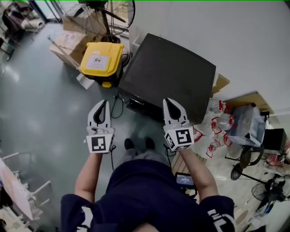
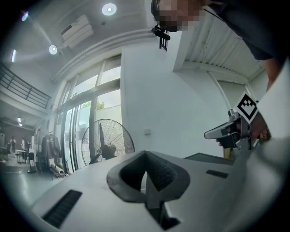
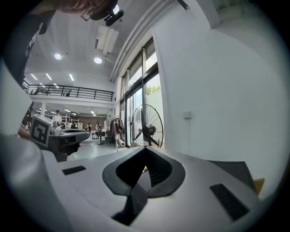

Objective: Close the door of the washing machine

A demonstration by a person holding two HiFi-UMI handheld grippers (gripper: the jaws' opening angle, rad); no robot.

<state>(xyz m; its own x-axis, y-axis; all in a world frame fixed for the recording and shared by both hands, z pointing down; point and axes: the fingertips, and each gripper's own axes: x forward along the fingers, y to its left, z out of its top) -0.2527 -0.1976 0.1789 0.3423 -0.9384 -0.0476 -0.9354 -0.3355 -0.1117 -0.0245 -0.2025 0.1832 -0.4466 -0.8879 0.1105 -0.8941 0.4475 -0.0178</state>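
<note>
The washing machine [image 1: 168,76] is a black box against the white wall, and the head view shows only its flat top. Its door is hidden from this angle. My left gripper [image 1: 104,103] is held up in front of the machine's left corner, jaws shut with nothing between them. My right gripper [image 1: 169,100] is held up level with it over the machine's front edge, also shut and empty. In the left gripper view the shut jaws [image 2: 146,155] point along the white wall. In the right gripper view the shut jaws [image 3: 146,150] point the same way, with the machine's dark top [image 3: 232,170] at the right.
A yellow bin [image 1: 101,59] stands left of the machine, with a cardboard box [image 1: 68,43] and a large floor fan [image 1: 107,13] behind it. Cables lie on the floor by the machine's front. Bags and a plastic crate [image 1: 244,123] crowd the right side. A white rack [image 1: 18,190] is at lower left.
</note>
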